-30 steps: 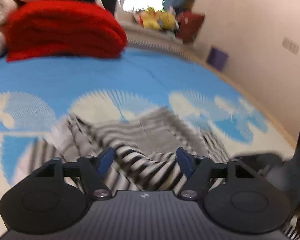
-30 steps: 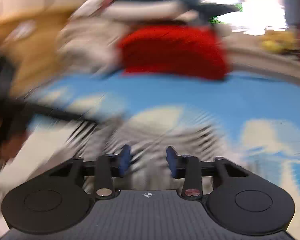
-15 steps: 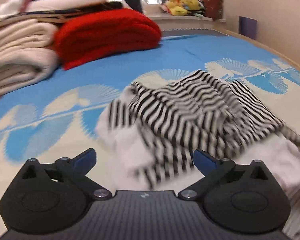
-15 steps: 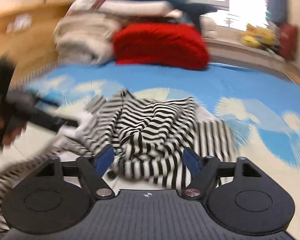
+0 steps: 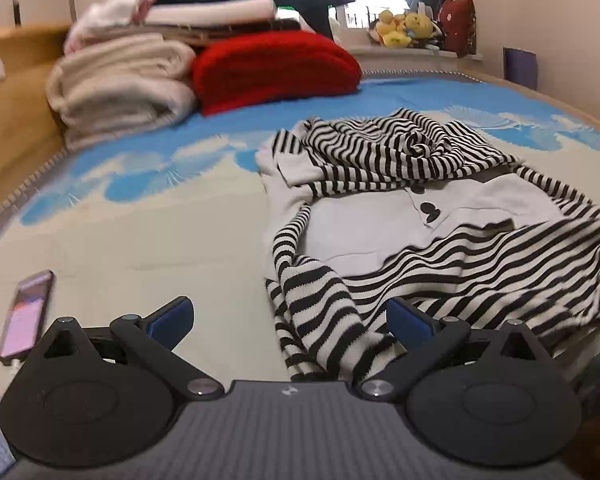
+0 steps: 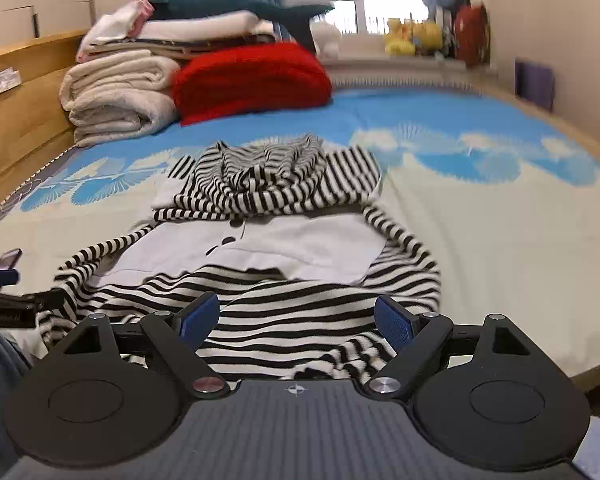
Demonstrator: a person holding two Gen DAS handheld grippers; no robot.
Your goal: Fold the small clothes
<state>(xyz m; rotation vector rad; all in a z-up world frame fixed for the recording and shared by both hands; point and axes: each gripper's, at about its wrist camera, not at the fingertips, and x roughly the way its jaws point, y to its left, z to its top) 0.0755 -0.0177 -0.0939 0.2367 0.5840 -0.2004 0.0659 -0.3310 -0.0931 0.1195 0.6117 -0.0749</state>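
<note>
On the blue and cream bedspread in front of you the striped cardigan lies spread but rumpled, its top bunched toward the stacked blankets. Your left gripper stands fully open, nothing between its fingers; the right gripper has just been opening and also holds nothing. You look to be between folds. Next you will likely need to take the near hem or a sleeve and smooth it first.
</note>
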